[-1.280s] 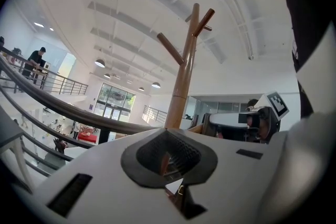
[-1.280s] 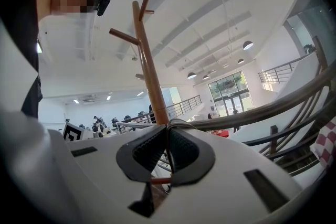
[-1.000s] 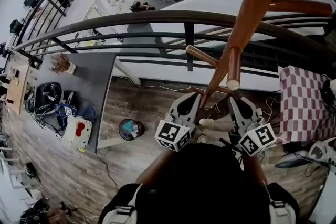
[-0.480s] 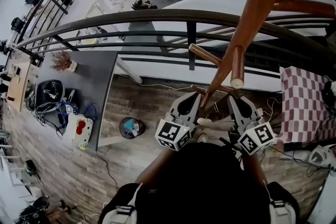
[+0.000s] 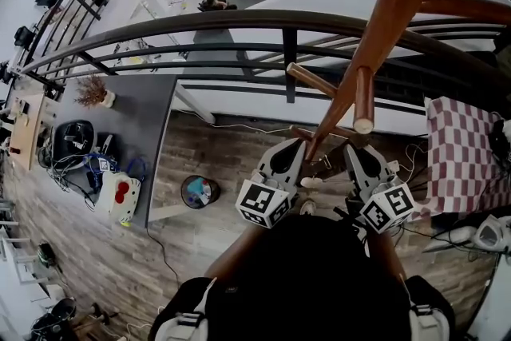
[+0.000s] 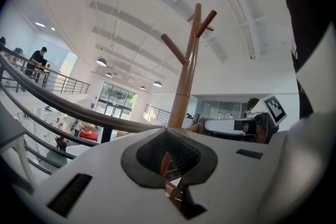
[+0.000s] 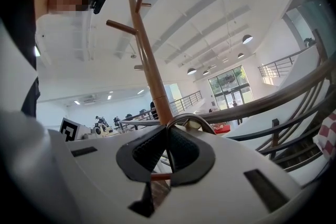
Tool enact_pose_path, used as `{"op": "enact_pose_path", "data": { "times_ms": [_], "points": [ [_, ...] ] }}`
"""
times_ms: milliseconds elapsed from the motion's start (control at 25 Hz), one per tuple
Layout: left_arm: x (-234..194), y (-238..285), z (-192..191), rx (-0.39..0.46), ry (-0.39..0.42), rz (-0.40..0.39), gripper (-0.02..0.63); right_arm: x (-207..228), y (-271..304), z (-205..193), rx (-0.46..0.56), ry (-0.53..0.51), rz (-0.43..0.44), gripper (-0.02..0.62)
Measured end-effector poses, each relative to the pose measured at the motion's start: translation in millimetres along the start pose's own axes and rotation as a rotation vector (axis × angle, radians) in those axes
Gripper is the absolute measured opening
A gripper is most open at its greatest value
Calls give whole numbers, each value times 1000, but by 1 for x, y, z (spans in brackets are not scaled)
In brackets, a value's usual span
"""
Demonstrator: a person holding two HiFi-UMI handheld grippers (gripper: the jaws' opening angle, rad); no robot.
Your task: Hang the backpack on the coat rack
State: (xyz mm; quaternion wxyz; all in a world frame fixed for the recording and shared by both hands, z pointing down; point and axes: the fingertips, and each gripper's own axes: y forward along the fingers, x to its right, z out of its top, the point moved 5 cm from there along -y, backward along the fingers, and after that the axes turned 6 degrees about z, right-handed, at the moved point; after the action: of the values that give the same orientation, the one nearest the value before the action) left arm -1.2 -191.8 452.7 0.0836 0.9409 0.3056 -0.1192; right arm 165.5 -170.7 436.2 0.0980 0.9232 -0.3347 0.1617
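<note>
Nudged since a second ago toward the smooth wooden coat rack (image 5: 375, 28) ahead of the jaws. Clamps right gripper (image 5: 355, 156) on the curved loop (image 7: 195, 119) of the black backpack (image 5: 311, 283) behind the jaws; holds left gripper (image 5: 294, 149) pressed closed.

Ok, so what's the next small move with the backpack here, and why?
Probably raise the right gripper a little. Its jaws are shut on the grey backpack loop, and the pegs of the coat rack stand above that loop, so it cannot hook on yet.
</note>
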Motion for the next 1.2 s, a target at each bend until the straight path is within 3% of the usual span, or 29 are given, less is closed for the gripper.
{"op": "enact_pose_path", "data": {
  "times_ms": [1200],
  "points": [
    [4,-28,-12,-31,-16,3,8,14,-1,-13,-15,-14,-117,28]
  ]
}}
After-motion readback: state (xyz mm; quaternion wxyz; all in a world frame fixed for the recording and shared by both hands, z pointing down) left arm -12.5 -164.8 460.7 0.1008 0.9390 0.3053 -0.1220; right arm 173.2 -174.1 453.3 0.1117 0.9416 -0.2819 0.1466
